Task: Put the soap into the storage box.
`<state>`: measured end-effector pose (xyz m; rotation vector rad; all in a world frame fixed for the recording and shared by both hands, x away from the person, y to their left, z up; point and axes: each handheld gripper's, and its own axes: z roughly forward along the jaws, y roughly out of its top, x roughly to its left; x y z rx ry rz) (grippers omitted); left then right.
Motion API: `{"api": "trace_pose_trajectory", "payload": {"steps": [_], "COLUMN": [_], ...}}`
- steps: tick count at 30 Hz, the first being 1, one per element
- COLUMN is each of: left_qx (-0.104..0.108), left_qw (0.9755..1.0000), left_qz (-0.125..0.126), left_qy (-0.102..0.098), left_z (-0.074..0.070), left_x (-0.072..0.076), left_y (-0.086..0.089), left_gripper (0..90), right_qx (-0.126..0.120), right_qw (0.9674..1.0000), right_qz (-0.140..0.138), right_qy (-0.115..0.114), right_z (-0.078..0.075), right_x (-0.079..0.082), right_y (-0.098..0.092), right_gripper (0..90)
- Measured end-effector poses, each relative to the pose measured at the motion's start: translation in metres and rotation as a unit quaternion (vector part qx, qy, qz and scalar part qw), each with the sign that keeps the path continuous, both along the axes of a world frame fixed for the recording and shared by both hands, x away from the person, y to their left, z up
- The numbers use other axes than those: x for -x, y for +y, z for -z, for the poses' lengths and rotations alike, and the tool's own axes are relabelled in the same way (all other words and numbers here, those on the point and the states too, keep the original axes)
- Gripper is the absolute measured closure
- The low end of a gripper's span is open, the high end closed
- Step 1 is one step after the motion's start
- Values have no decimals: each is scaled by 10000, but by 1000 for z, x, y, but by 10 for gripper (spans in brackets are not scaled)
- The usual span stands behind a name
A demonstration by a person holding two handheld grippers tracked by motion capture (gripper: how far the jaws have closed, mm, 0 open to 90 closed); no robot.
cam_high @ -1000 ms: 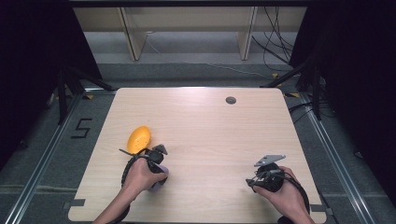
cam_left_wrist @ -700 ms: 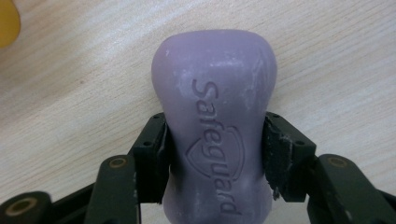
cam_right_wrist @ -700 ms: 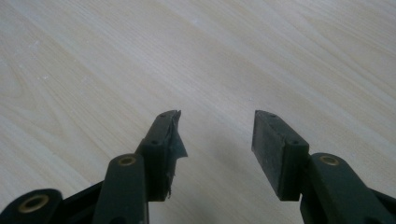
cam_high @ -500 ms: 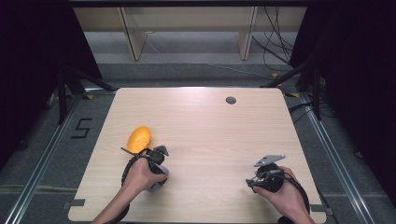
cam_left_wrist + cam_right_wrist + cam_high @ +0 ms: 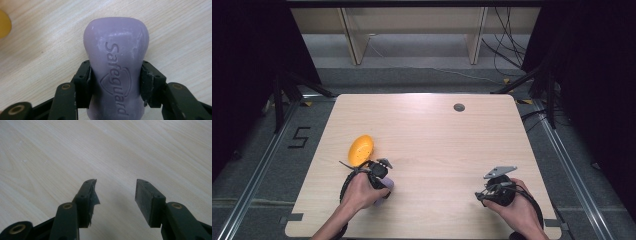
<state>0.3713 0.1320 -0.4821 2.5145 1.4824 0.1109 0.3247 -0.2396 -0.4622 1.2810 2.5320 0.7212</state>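
Left claw grips purple soap on the desk, little changed over the past second.

The left claw (image 5: 115,82) is clamped on the waist of a purple soap (image 5: 116,65) stamped "Safeguard", which lies on the desk (image 5: 437,140) just nearer the person than the orange object (image 5: 360,149). Over the last second the left hand (image 5: 362,192) has barely shifted and the soap stays down, so a lift looks about to begin. The right claw (image 5: 116,195), well right of the orange object, rests parted and empty.
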Motion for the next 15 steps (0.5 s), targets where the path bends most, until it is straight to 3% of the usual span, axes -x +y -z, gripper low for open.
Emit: {"api": "trace_pose_trajectory", "payload": {"steps": [3, 4, 5, 6, 7, 9, 10, 15], "left_qx": [110, -51, -51, 64, 155, 217, 165, 318], "left_qw": [9999, 9996, 9996, 9999, 9995, 9994, 9985, 9964], "left_qz": [-33, 288, 288, 134, 152, 95, 351, 458], "left_qy": [-56, -12, -12, -33, -216, -260, -389, -633], "left_z": [-1, -6, -6, -7, -8, -9, -10, -13], "left_x": [2, 0, 0, 3, 4, 6, 4, 9], "left_y": [0, 3, 3, 2, 2, 2, 5, 8], "left_gripper": [491, 491, 491, 491, 491, 491, 491, 491], "right_qx": [5, -12, -12, 0, -5, -9, -9, -10], "right_qw": [10000, 10000, 10000, 10000, 10000, 10000, 10000, 10000], "right_qz": [0, 22, 22, 2, 11, 17, 17, 18], "right_qy": [31, 23, 23, 23, 25, 27, 27, 19], "right_z": [0, 0, 0, 0, 0, 0, 0, 0], "right_x": [1, 0, 0, 0, 1, 1, 1, 1], "right_y": [0, 0, 0, 0, 0, 0, 0, 0], "right_gripper": [510, 509, 509, 509, 509, 509, 509, 509]}}
